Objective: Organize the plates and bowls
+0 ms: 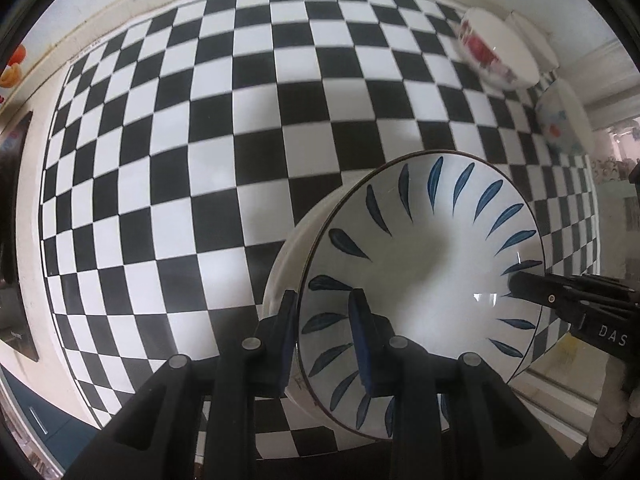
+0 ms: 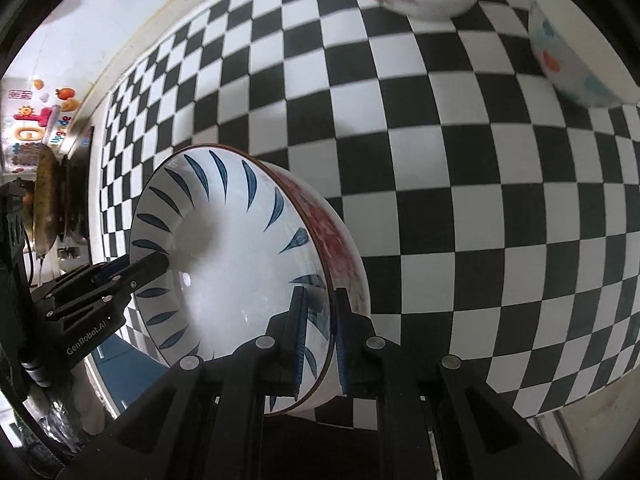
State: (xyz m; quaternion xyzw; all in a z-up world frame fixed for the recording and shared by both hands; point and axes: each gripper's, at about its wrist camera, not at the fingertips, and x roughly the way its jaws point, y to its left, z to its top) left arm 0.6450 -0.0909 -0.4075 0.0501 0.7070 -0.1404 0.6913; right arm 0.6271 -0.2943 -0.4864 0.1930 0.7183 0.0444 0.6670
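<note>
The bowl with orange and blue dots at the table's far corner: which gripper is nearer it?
Right. The right gripper clamps the leaf-pattern bowl's rim on the side facing the dotted bowl; the left gripper clamps the opposite rim.

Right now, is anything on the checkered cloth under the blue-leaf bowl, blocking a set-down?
Nothing visible. The bowl, held by the left gripper and right gripper, hangs over bare cloth. Two other bowls sit far off.

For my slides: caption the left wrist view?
Both tongs grip opposite rims of a blue-leaf bowl above a checkered table.
</note>
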